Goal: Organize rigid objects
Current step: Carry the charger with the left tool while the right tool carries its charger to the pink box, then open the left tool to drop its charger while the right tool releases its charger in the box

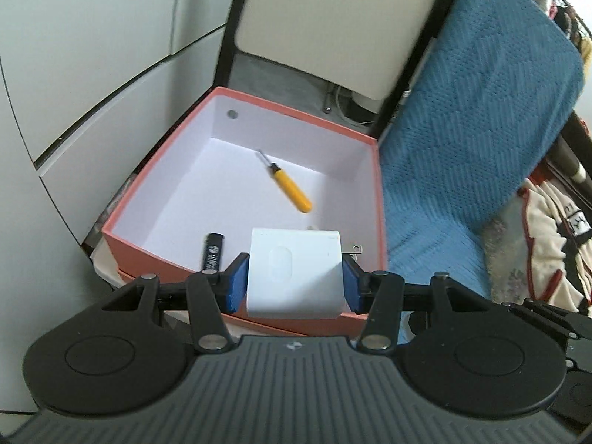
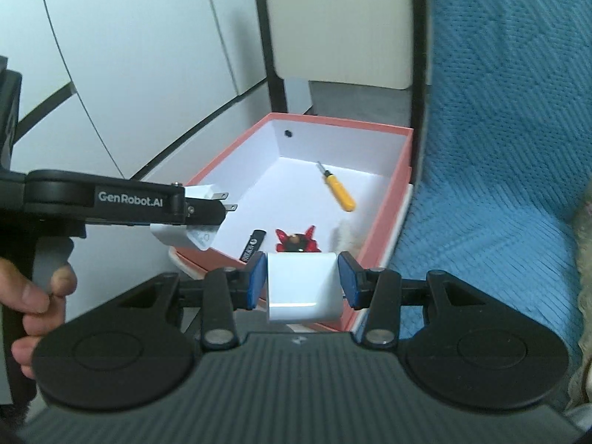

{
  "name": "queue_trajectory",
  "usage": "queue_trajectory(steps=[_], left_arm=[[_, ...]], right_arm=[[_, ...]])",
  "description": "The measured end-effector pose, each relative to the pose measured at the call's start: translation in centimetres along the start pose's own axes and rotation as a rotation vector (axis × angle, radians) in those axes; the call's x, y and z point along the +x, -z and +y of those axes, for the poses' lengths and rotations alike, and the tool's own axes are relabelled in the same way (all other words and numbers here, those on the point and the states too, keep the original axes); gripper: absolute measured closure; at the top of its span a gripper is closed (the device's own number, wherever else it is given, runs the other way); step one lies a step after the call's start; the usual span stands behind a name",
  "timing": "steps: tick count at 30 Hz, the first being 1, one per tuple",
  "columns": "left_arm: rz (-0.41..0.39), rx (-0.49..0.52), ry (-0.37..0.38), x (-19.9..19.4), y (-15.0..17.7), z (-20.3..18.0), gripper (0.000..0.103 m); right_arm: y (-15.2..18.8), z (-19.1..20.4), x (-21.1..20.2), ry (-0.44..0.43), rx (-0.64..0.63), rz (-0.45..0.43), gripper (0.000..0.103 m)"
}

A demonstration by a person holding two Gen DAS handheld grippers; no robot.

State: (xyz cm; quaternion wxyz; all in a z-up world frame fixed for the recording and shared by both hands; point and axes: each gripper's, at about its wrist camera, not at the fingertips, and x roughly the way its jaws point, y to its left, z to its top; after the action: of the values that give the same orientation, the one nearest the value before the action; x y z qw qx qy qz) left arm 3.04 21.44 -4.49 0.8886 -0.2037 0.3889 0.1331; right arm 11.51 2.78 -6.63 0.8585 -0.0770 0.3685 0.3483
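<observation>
My left gripper (image 1: 294, 283) is shut on a white plug adapter (image 1: 296, 251), its metal prongs pointing right, just above the near rim of a salmon box (image 1: 296, 137) with a white inside. In the box lie a yellow-handled tool (image 1: 294, 192) and a black stick-shaped item (image 1: 212, 253). My right gripper (image 2: 302, 283) is shut on a small white rounded case (image 2: 303, 288), also at the box's (image 2: 344, 148) near edge. In the right wrist view the left gripper (image 2: 207, 216) with the adapter hangs over the box's left corner. A red toy figure (image 2: 296, 242) sits inside beside the black item (image 2: 253, 246) and the yellow tool (image 2: 342, 194).
A blue knitted blanket (image 1: 481, 111) lies right of the box. White cabinet doors (image 1: 92, 55) stand to its left, and a dark-framed chair with a cream back (image 1: 333, 18) behind it. Clothes (image 1: 547, 222) are piled at far right. A hand (image 2: 33, 296) grips the left gripper's handle.
</observation>
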Motion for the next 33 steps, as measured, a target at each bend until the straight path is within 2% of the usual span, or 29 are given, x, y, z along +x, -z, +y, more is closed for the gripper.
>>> queue_trajectory(steps=[11, 22, 27, 33], left_arm=[[0.076, -0.022, 0.003, 7.0, -3.5, 4.9, 0.046], [0.154, 0.001, 0.016, 15.0, -6.3, 7.2, 0.046], [0.168, 0.004, 0.018, 16.5, -6.5, 7.7, 0.045], [0.149, -0.004, 0.016, 15.4, -6.4, 7.9, 0.045]], right_arm=[[-2.6, 0.8, 7.4, 0.024, 0.037, 0.091, 0.057], [-4.6, -0.1, 14.6, 0.082, 0.047, 0.147, 0.066], [-4.4, -0.7, 15.3, 0.088, 0.059, 0.161, 0.066], [-4.8, -0.2, 14.8, 0.081, 0.061, 0.144, 0.066]])
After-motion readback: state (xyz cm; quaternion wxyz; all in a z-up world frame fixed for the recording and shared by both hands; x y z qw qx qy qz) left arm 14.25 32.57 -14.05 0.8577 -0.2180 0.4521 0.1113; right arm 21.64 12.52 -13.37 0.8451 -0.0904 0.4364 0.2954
